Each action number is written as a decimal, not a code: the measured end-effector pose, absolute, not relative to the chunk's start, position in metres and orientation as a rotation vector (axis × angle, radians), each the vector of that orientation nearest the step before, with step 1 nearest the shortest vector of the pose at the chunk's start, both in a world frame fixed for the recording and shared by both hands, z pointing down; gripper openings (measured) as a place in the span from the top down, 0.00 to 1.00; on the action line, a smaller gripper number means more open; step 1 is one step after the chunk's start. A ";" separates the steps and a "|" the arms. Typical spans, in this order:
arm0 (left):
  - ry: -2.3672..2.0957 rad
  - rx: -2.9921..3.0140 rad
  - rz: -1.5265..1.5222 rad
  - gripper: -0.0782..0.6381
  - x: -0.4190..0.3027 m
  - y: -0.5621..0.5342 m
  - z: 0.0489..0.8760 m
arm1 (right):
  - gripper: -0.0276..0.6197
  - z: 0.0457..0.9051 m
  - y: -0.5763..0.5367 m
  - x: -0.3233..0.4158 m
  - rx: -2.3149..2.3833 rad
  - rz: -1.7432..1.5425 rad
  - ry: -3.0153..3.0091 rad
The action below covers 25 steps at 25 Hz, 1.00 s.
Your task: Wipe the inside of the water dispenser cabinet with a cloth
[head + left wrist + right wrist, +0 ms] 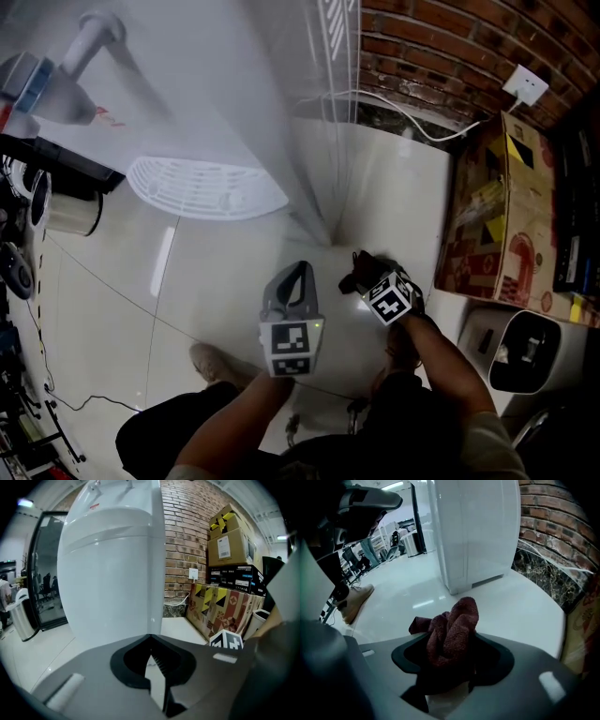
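While left tongs [150, 638] sit closed (empty) | right tongs [451, 641] clamp bunched cloth [457, 618]

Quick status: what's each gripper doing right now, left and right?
Left gripper: closed, nothing between its jaws.
Right gripper: closed on the dark red cloth.

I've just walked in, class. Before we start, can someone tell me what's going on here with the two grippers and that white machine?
A person holds a gripper in each hand, low over the pale floor beside a white water dispenser. The right gripper is clamped on a bunched dark red cloth. The left gripper is shut and empty, pointing at the dispenser's lower body. No open cabinet shows, so wiping has not begun.
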State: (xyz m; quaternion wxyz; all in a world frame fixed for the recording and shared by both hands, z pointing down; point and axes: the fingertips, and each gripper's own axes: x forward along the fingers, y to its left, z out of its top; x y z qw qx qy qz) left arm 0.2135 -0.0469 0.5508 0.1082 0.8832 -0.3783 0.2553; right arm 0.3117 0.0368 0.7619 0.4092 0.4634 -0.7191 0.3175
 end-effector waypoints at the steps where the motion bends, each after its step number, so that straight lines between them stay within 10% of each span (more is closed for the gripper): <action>1: -1.108 2.594 0.756 0.89 0.213 -0.044 0.552 | 0.56 0.764 0.037 0.311 1.163 0.805 -1.810; 6: -1.099 2.570 0.761 0.89 0.209 -0.033 0.551 | 0.76 0.751 0.041 0.313 1.161 0.819 -1.812; 25: -1.220 2.712 0.550 0.73 0.212 -0.055 0.362 | 0.79 0.348 0.001 0.349 1.510 0.369 -1.974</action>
